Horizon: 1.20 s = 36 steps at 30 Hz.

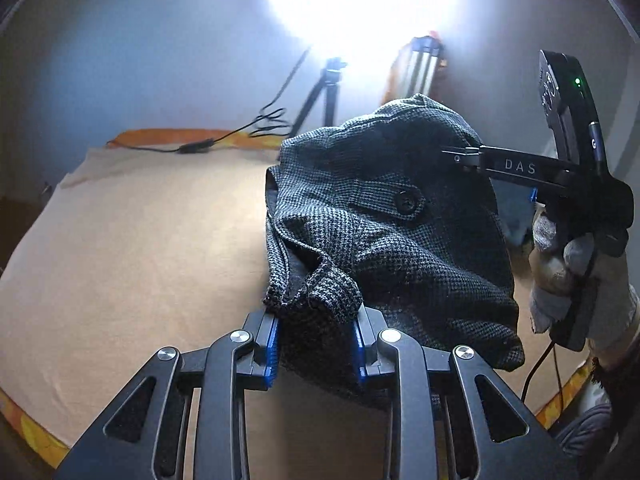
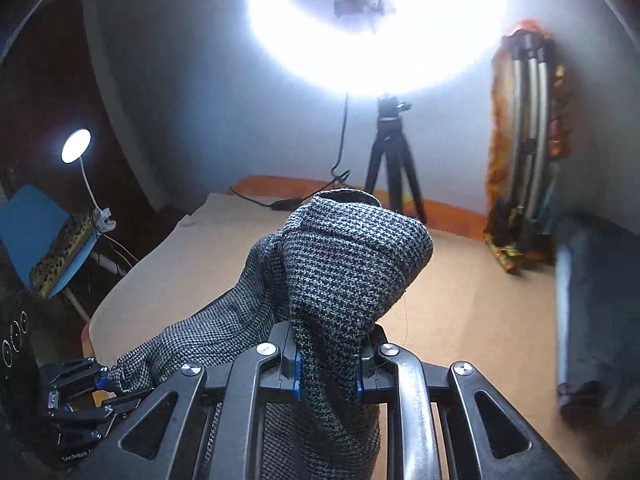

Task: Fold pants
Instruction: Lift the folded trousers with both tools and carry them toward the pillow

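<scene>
Pants (image 1: 384, 216) hang bunched above the beige bed (image 1: 132, 240), each end pinched: left gripper (image 1: 316, 340) and right gripper (image 2: 326, 372) both clamp grey checked fabric.

My right gripper (image 2: 326, 374) pinches the grey checked pants (image 2: 352, 264), whose fabric bunches toward twelve o'clock. At eight o'clock my left gripper (image 2: 102, 384) grips another edge. A tripod (image 2: 394, 168) stands beyond at one o'clock.

Pale blue wall (image 2: 200, 80); ring light (image 2: 376, 32) on black tripod (image 2: 394, 160); beige-sheeted bed (image 1: 140, 240); clip-on desk lamp (image 2: 76, 146); blue chair (image 2: 28, 232).
</scene>
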{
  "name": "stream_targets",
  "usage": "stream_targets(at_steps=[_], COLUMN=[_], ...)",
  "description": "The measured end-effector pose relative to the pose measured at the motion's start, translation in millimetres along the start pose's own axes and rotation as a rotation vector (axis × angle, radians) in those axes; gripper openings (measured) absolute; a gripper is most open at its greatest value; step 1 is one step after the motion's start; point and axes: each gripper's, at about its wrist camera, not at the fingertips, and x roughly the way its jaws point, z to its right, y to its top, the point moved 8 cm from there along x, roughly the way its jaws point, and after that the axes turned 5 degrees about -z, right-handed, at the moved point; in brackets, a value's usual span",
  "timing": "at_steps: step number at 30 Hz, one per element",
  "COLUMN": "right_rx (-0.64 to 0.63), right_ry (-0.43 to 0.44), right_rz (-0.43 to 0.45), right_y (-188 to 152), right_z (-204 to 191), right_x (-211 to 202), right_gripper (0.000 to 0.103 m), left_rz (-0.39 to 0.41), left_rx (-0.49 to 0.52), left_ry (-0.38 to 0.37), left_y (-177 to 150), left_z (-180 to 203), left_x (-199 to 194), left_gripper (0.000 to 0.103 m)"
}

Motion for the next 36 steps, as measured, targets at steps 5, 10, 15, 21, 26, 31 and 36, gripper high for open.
stream_targets(at_steps=[5, 10, 15, 21, 26, 31, 36], right_rx=[0.013, 0.033, 0.053, 0.087, 0.133, 0.156, 0.183], right_ry=[-0.023, -0.049, -0.082, -0.138, -0.176, -0.211, -0.22], right_rz=[0.02, 0.042, 0.072, 0.111, 0.14, 0.166, 0.198], right_y=[-5.2, -7.9, -8.2, -6.5, -5.3, 0.1, 14.0], right_z=[18.9, 42.9, 71.7, 125.6, 176.5, 218.3, 256.8], right_x=[-29.0, -57.2, -86.7, -125.2, -151.9, -170.6, -182.1], right_gripper=[0.016, 0.016, 0.016, 0.016, 0.016, 0.016, 0.016], left_rz=[0.008, 0.018, 0.029, 0.052, 0.069, 0.092, 0.11], left_rx=[0.025, 0.045, 0.063, 0.109, 0.135, 0.145, 0.163], left_ry=[-0.028, -0.063, -0.109, -0.167, -0.209, -0.252, -0.259], left_y=[2.5, 8.1, 20.1, 43.3, 60.7, 84.5, 98.7], left_z=[29.1, 61.5, 100.9, 157.8, 201.6, 243.0, 274.1], left_x=[-1.9, 2.3, 10.2, 25.7, 38.2, 53.3, 64.9], left_gripper=[0.026, 0.026, 0.026, 0.026, 0.026, 0.026, 0.025])
